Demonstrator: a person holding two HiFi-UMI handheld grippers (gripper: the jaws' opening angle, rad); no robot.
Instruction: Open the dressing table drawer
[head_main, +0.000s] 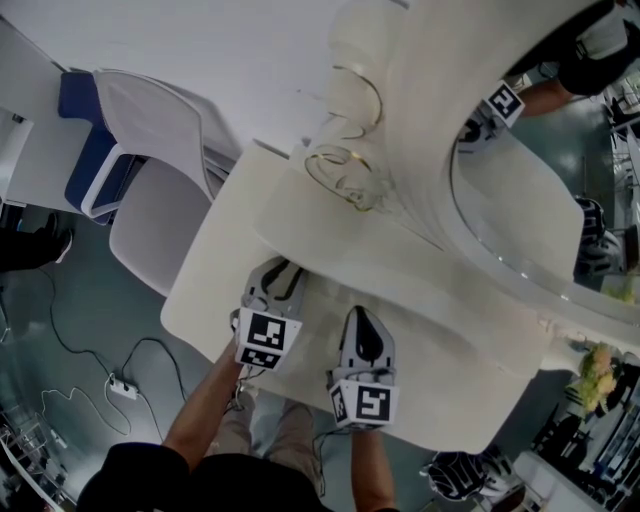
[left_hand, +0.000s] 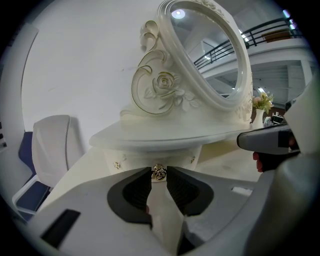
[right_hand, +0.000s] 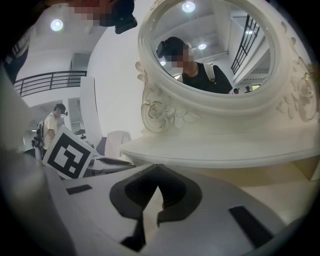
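Note:
The cream dressing table carries an upper shelf under an oval mirror. Below that shelf is the drawer front with a small gold knob at its middle. My left gripper has its two tips pressed against either side of this knob. From the head view the left gripper reaches under the shelf edge, which hides the knob. My right gripper hovers over the tabletop just to the right; its tips meet with nothing between them.
A white chair stands at the table's left with a blue one behind it. Cables and a power strip lie on the floor. Flowers sit at the table's right end. Two smaller gold fittings flank the knob.

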